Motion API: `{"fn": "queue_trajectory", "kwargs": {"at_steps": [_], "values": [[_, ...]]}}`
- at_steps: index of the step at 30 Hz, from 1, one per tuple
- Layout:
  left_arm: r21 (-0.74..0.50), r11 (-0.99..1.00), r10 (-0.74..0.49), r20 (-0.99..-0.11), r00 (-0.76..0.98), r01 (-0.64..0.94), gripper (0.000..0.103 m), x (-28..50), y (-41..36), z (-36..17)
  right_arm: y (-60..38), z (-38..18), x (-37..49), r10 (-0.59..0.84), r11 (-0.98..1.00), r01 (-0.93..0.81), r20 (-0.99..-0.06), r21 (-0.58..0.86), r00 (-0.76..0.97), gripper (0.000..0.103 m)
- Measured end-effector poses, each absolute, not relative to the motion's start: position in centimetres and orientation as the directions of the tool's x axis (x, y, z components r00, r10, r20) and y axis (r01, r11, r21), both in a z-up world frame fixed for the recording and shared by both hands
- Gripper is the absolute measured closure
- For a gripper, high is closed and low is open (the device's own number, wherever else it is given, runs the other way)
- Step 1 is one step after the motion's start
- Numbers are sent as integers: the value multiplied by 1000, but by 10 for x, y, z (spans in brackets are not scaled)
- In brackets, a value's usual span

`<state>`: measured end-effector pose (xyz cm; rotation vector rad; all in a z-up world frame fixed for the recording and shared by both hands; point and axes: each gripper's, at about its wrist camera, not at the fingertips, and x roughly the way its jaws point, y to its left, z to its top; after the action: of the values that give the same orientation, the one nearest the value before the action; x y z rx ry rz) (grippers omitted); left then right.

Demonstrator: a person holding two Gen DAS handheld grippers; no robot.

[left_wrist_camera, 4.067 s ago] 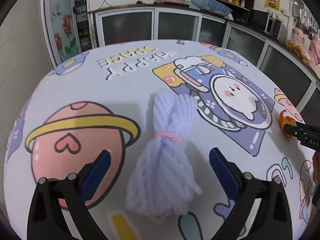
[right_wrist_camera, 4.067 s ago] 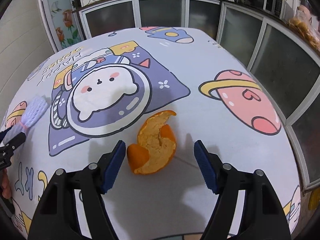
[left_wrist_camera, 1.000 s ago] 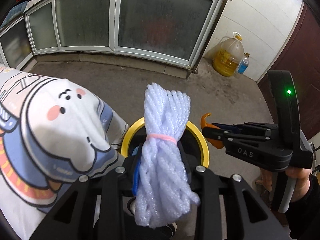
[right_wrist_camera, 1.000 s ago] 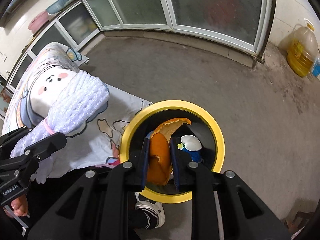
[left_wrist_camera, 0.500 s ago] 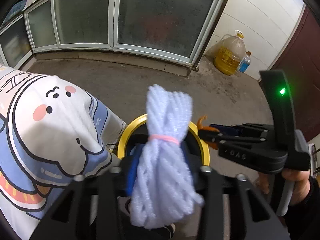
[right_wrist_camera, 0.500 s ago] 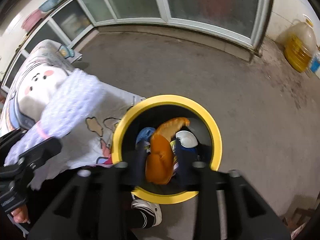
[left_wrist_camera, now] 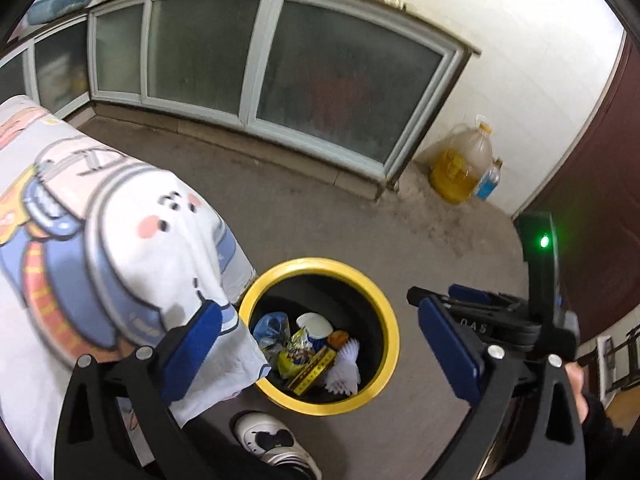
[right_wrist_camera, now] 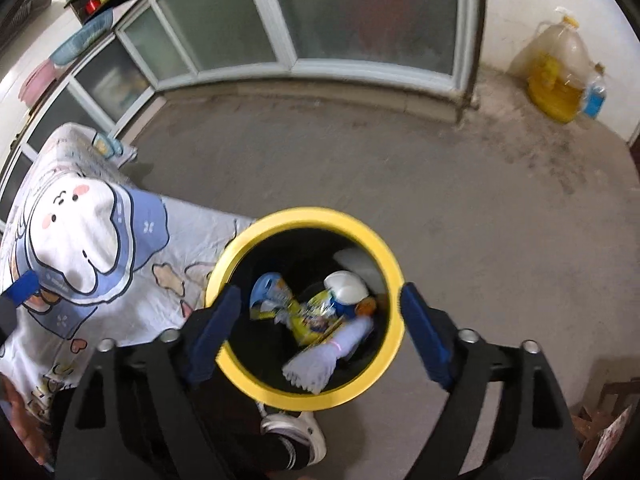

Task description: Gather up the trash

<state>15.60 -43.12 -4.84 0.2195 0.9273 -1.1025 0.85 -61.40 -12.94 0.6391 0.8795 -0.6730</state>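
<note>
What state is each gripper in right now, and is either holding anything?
Left gripper: open, jaws just opened, nothing between them.
Right gripper: open, jaws just opened, nothing held; it hangs above the yellow-rimmed bin.

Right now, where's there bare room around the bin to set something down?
Bare concrete floor lies open between the yellow-rimmed bin and the glass-fronted cabinets. It is crowded where the draped tablecloth meets the rim and at the shoe below. The oil jug and the small bottle beside it fill the corner.
</note>
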Motion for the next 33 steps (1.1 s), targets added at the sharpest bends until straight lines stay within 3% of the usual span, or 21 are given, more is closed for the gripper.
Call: {"fn": "queue_trajectory", "kwargs": {"at_steps": [2,7,15,21,25,29,33], "values": [[-285,474,-685,-714,145,833,8,154,-421,-37,-608,-121,0,-313,614,762,-824,204,472,9],[-303,439,-748,-645,157,846,8,143,-385,-11,-588,-92,-22,-362,596,756,-751,270,553,8],[-226,399,-821,-520,236,889,8,118,-321,26,-519,-26,-41,-402,638,691,-618,341,676,8],[-288,407,-871,-409,273,867,8,112,-256,56,-437,15,-44,-582,637,753,-540,163,609,8],[-230,507,-832,-381,403,831,8,102,-224,63,-389,41,-43,-760,551,834,-426,-21,491,8],[-166,616,-767,-350,538,770,8,93,-186,74,-362,66,-54,-800,525,851,-338,1,495,8],[-133,666,-716,-390,579,734,8,94,-166,79,-339,76,-63,-825,506,863,-283,15,489,8]]}}
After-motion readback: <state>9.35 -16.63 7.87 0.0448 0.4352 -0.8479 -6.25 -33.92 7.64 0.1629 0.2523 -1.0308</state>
